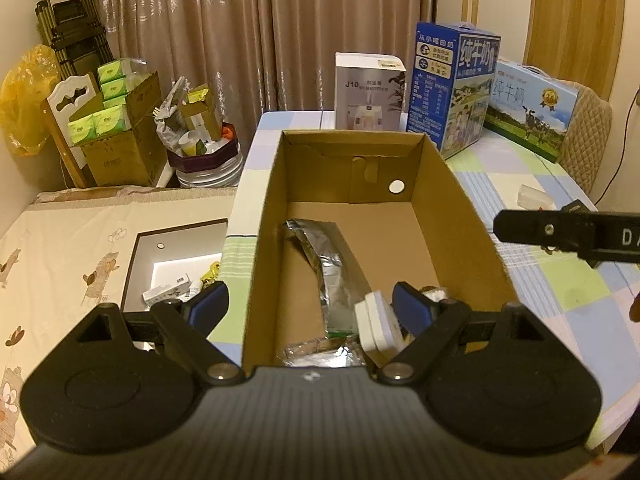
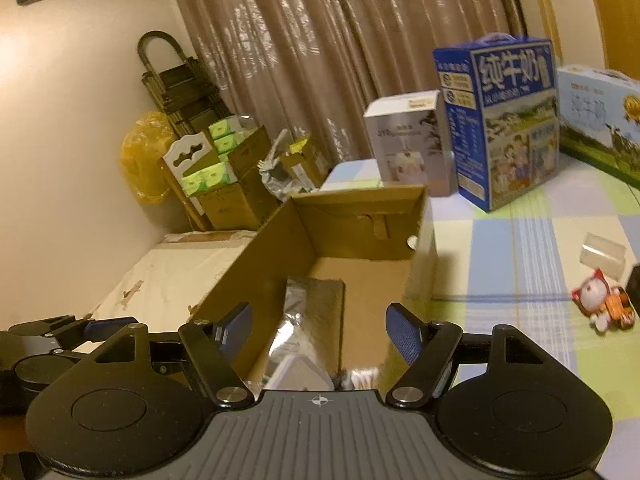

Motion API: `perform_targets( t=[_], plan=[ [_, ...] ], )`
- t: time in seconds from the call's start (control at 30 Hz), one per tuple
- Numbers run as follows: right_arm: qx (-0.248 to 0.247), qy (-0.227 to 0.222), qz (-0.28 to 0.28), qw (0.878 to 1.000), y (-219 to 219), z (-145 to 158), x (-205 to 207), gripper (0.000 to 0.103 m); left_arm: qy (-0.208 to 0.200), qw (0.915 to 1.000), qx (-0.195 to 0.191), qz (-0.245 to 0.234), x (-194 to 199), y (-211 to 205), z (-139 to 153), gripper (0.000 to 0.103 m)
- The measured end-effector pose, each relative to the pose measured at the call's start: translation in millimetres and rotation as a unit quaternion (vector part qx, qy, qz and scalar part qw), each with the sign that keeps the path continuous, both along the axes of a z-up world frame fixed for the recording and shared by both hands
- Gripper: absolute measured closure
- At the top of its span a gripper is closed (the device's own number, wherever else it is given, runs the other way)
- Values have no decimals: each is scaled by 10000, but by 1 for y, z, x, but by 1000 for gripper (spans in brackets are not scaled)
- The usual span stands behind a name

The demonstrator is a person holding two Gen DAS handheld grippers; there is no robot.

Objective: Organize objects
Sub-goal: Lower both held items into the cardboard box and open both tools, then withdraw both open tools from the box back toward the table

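Note:
An open cardboard box (image 1: 460, 216) stands on the checked table (image 1: 576, 280); it also shows in the right wrist view (image 2: 256, 264). Inside lie a silver foil pouch (image 1: 328, 264) and a small white box (image 1: 376, 324). My left gripper (image 1: 308, 304) is open and empty over the box's near end. My right gripper (image 2: 320, 328) is open and empty above the box, over the foil pouch (image 2: 308, 312) and the white box (image 2: 300, 372). A small cat figurine (image 2: 604, 304) and a clear plastic case (image 2: 604, 254) lie on the table to the right.
A white appliance box (image 1: 370, 92), a blue milk carton (image 1: 452, 88) and a flat milk gift box (image 1: 528, 108) stand at the table's far edge. A bed with an open grey box (image 1: 172, 264) lies left. Cartons of tissues (image 1: 116, 132) stand behind.

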State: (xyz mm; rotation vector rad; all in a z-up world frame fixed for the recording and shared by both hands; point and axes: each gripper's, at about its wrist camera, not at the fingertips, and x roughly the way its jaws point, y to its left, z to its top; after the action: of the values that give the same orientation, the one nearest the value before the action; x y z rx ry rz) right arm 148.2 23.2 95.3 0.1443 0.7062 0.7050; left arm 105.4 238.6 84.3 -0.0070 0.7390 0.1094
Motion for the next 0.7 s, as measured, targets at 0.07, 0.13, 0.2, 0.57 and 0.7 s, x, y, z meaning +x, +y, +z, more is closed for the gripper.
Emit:
perform_targets(
  t=[0.07, 0.13, 0.2, 0.57, 0.7],
  plan=[
    [-34, 33, -59, 10000, -8, 0, -4, 32, 0, 10000, -40, -12, -3, -5, 1, 17],
    [-41, 40, -89, 9999, -15, 1, -10, 32, 5, 10000, -79, -19, -7, -10, 2, 17],
    [-88, 39, -133, 9999, -23, 4, -16, 32, 6, 10000, -95, -27, -11, -16, 4, 17],
    [-86, -51, -284, 9995, -64, 21, -48, 32, -105, 9996, -247, -118, -34, -51, 23, 14],
    [-65, -66, -418, 9991, -86, 24, -58, 32, -164, 9993, -191, -276, -40, -71, 30, 10]
  ],
)
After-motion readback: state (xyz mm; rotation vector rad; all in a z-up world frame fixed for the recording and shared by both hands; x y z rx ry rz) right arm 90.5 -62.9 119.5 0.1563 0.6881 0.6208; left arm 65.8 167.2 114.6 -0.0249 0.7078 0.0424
